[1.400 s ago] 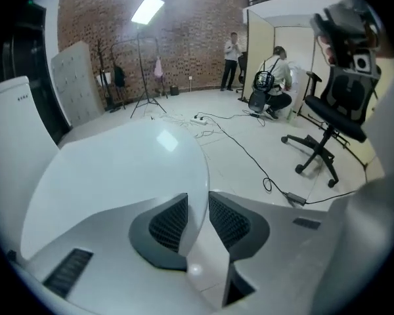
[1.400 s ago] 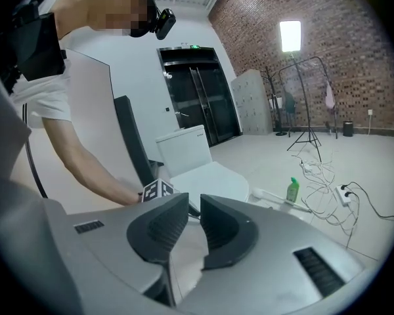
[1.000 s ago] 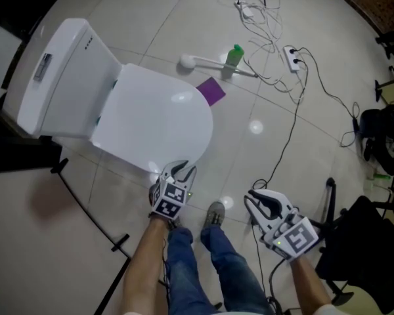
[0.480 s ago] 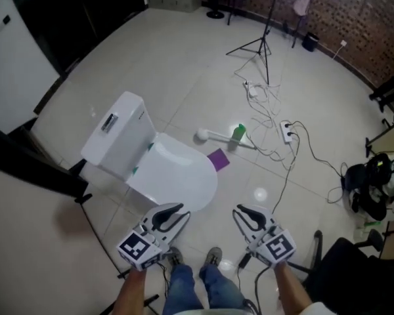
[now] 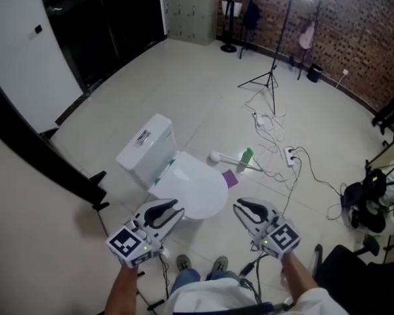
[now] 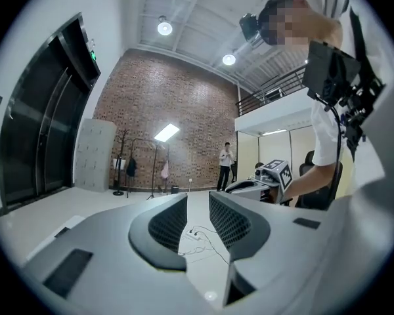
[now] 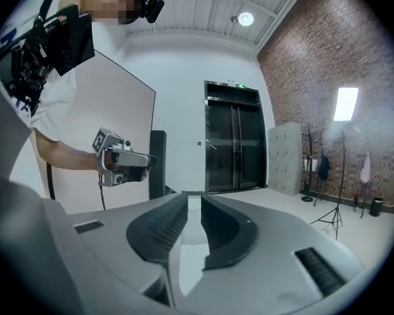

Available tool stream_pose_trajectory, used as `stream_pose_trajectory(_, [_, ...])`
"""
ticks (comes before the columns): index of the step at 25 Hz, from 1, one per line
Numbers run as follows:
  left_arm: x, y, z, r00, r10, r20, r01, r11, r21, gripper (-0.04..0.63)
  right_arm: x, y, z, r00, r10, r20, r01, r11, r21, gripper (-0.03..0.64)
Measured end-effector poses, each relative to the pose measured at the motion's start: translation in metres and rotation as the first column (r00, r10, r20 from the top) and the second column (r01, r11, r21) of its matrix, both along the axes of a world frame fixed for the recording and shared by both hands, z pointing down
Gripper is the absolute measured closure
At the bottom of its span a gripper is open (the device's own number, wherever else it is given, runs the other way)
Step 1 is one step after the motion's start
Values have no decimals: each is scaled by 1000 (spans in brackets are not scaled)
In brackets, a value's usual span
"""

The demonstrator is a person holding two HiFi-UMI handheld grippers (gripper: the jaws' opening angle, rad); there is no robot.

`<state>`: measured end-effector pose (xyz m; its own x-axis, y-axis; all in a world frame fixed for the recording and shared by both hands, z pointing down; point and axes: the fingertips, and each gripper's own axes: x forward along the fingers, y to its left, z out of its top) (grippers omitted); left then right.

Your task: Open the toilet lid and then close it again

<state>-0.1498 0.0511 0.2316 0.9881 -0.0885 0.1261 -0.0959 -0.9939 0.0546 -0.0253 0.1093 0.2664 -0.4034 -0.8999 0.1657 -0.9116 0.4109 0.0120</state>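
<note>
Jaws apart; cables (image 5: 261,125) beside closed toilet (image 5: 196,188).

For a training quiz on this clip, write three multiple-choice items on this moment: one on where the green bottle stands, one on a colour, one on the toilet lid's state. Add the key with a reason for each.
1. In the head view, the green bottle stands:
A) on the tank
B) on the floor, right of the toilet
C) between the person's shoes

2. The flat sheet lying beside the toilet is:
A) purple
B) yellow
C) red

3. The toilet lid is:
A) raised against the tank
B) taken off
C) down, lying flat

Key: B, the bottle stands upright on the floor, clear of the toilet; A, its purple shows plainly against the pale floor; C, the lid's white top faces up.
</note>
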Motion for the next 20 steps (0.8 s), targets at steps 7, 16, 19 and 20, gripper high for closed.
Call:
stream_pose_trajectory(7, [-11,20,-9,999,14,-39,-13,1000,6,498,-23,12,2,1000,-19,12,19,999,-40,561])
stream_pose_trajectory(16, [-13,28,-12,997,19,-69,-19,1000,12,497,-36,16,1,999,-33,1,33,999,-17,561])
stream_pose_trajectory(19, [-14,32,-8,998,23,-50,-24,1000,-7,499,-37,17,3,1000,-31,-4,31,999,-24,561])
stream_pose_trajectory(20, [-14,31,-6,999,17,-45,-17,1000,-7,500,-37,17,3,1000,-30,-5,30,999,-28,561])
